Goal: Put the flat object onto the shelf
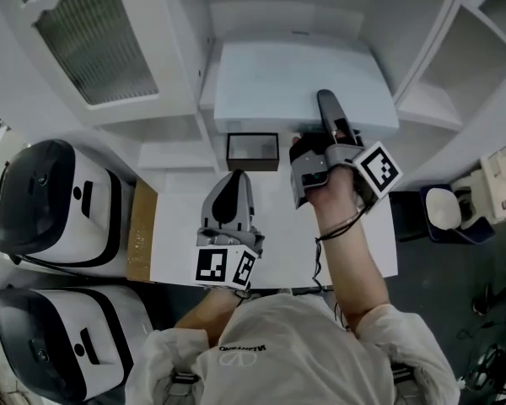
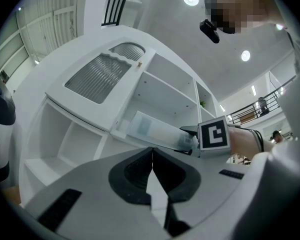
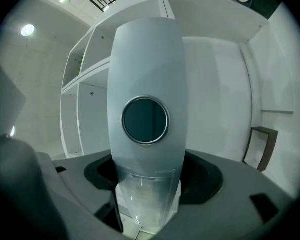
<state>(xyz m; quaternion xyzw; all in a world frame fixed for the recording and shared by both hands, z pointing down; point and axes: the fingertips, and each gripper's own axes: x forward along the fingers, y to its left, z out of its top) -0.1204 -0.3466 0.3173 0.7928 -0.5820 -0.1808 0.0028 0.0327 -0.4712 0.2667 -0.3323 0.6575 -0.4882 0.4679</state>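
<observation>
Flat object | right claw clamped wide on it | left claw closed, empty

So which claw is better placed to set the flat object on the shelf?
Right. The right claw grips the flat object, its far end at the shelf; the left claw is shut, empty, back over the table.

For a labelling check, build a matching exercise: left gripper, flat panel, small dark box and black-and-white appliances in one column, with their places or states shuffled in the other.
1 left gripper
2 flat panel
3 small dark box
4 black-and-white appliances

a left of the table
b held in the right gripper
c shut, empty
d just ahead of the left gripper

Pairs: 1c, 2b, 3d, 4a
</observation>
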